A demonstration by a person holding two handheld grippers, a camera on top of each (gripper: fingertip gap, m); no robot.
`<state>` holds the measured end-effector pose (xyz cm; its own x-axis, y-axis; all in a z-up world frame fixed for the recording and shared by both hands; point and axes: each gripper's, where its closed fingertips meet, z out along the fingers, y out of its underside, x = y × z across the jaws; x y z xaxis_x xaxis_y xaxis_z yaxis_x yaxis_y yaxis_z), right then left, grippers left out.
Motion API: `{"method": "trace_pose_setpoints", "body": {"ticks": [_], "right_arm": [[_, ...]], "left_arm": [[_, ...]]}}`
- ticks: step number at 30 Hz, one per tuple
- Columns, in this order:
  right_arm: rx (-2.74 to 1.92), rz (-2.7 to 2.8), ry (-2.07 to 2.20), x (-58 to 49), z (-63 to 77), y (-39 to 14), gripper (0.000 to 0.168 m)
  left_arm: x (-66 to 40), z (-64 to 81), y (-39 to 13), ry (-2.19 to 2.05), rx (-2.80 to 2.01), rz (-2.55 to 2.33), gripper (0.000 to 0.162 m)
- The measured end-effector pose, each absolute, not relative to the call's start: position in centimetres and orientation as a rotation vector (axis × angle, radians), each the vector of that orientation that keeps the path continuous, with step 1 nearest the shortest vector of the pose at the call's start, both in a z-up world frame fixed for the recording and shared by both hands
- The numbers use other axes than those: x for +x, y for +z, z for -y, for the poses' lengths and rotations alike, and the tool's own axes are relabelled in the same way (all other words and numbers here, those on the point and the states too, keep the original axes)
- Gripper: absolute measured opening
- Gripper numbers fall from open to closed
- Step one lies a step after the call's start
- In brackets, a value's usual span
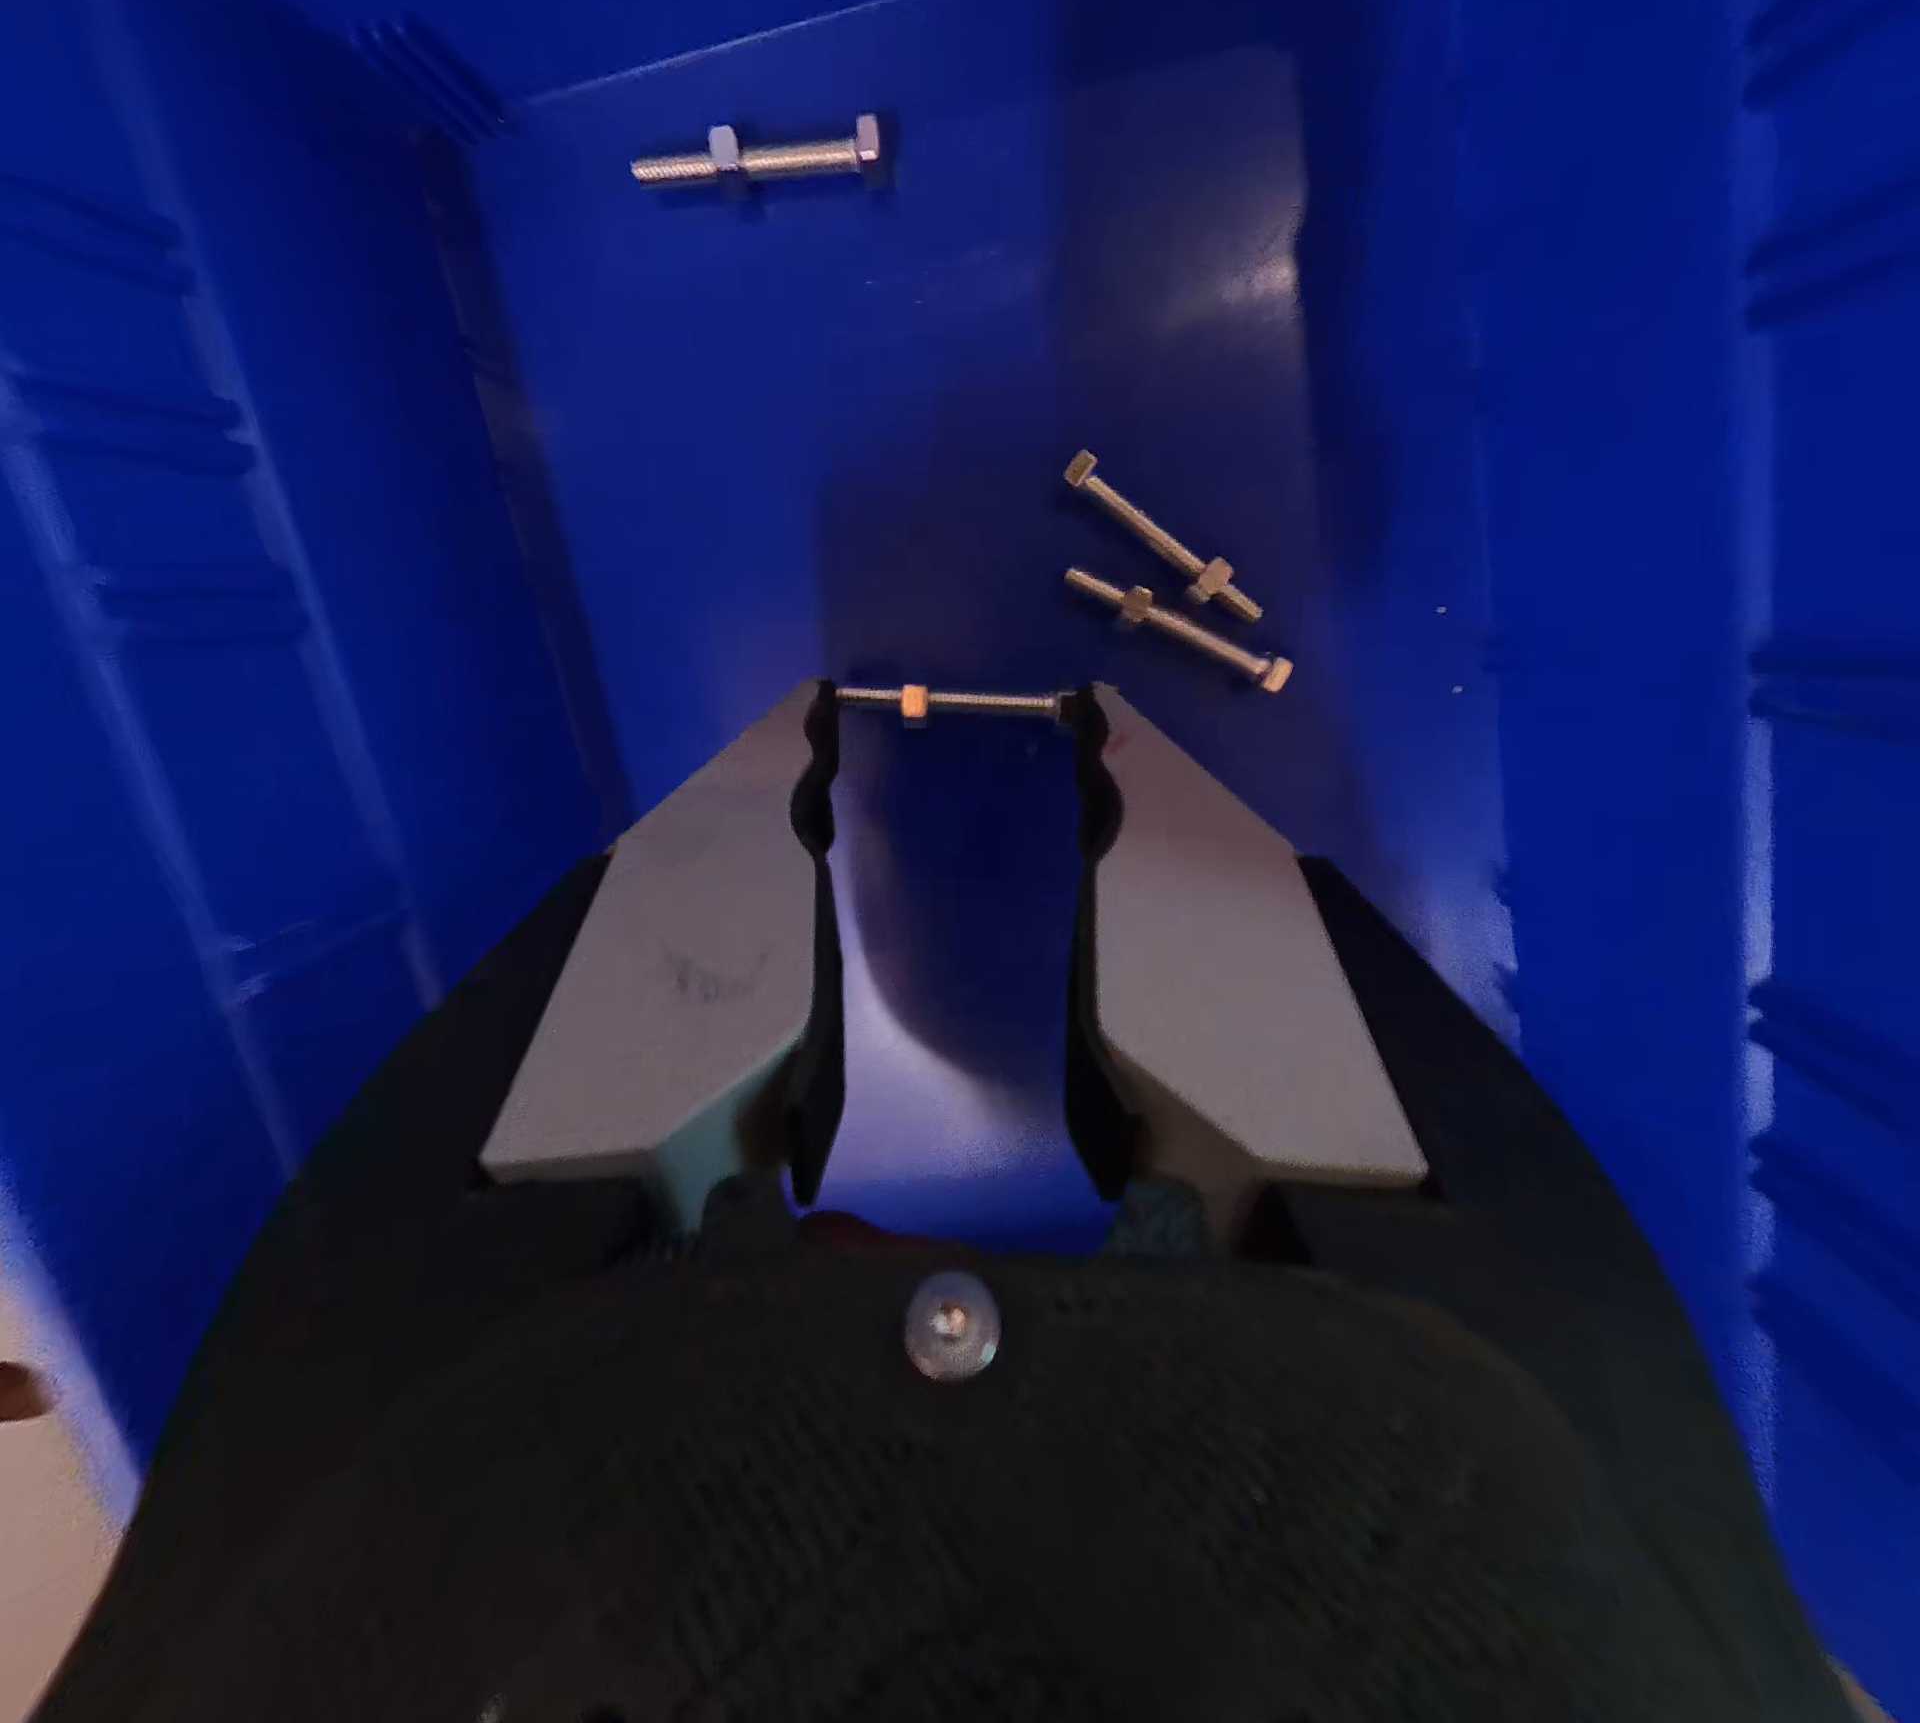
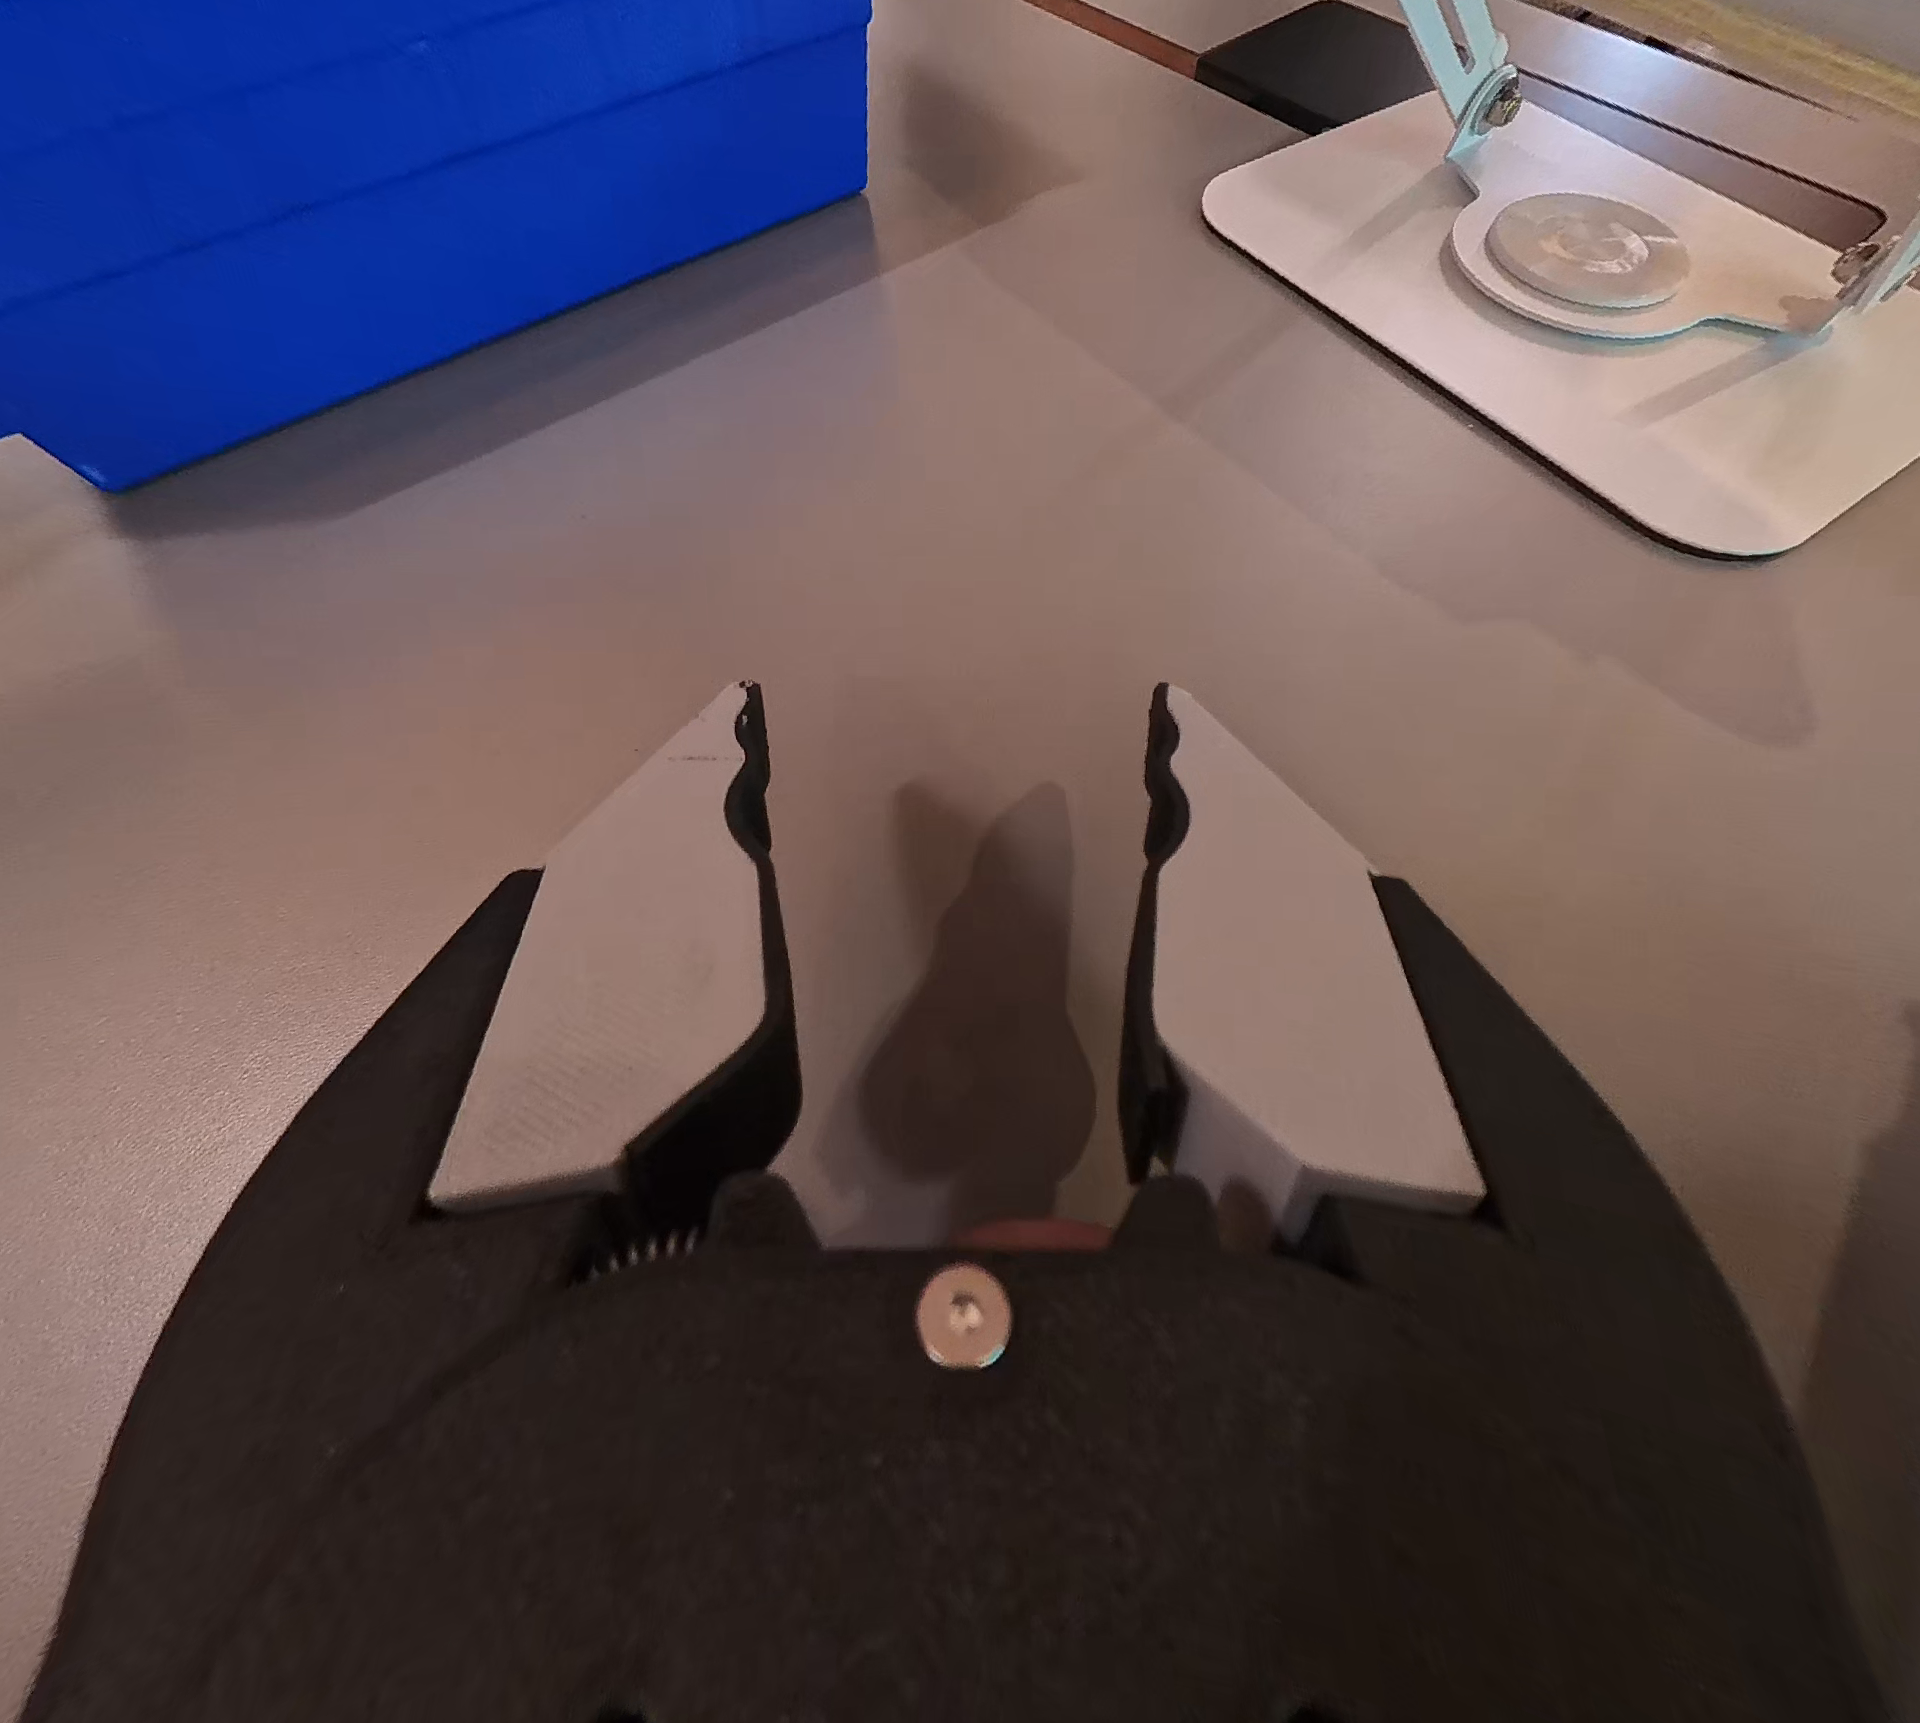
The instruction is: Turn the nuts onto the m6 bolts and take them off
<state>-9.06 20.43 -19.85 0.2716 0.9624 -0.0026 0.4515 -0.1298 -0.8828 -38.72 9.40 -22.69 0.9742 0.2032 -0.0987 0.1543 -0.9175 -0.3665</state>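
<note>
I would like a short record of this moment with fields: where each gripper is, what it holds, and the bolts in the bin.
left gripper: inside the blue bin, jaws closed on the two ends of a thin bolt with a nut on it
right gripper: over the grey table, jaws open, holding nothing
loose bolts: one thick bolt near the far wall, two thin bolts on the right, each with a nut
outside the bin: white stand

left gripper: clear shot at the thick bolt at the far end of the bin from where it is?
Probably yes. The left gripper is already inside the blue bin, and bare floor lies between it and the thick bolt. But its fingertips bracket a thin bolt, possibly gripped, which would need releasing first.
</note>
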Motion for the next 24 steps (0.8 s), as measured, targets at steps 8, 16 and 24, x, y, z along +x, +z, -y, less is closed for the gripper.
{"method": "trace_pose_setpoints", "body": {"ticks": [8, 16, 24], "right_arm": [[-1.664, 1.342, 1.094, -9.3, -17.7, -17.6, 0.06], [-1.342, 1.307, 2.093, -6.8, -10.2, -8.4, 0.041], [-1.323, 1.484, 2.147, -6.2, -7.3, -9.6, 0.036]], "left_arm": [[-29.2, -12.4, -8.7, 0.308, -2.052, -0.468, 0.045], [-8.2, -7.4, -7.8, 0.396, -1.358, -1.134, 0.045], [-4.4, -8.8, -9.6, 0.501, -1.213, -1.169, 0.045]]}}
